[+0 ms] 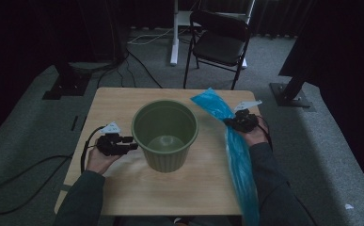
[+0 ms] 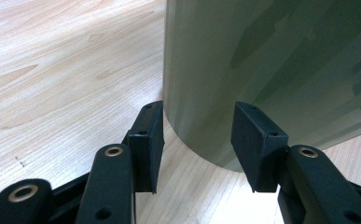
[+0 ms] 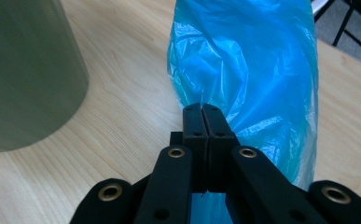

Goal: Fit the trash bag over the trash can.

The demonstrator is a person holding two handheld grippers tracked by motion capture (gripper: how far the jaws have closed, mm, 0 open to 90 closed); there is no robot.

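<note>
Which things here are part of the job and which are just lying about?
In use:
ribbed green plastic bin
thin blue plastic bag, pinched in the right gripper
left gripper, open beside the bin

Lying about:
black folding chair
white stand

We find no writing, label, brand, number or sign that can be read in any of the views.
</note>
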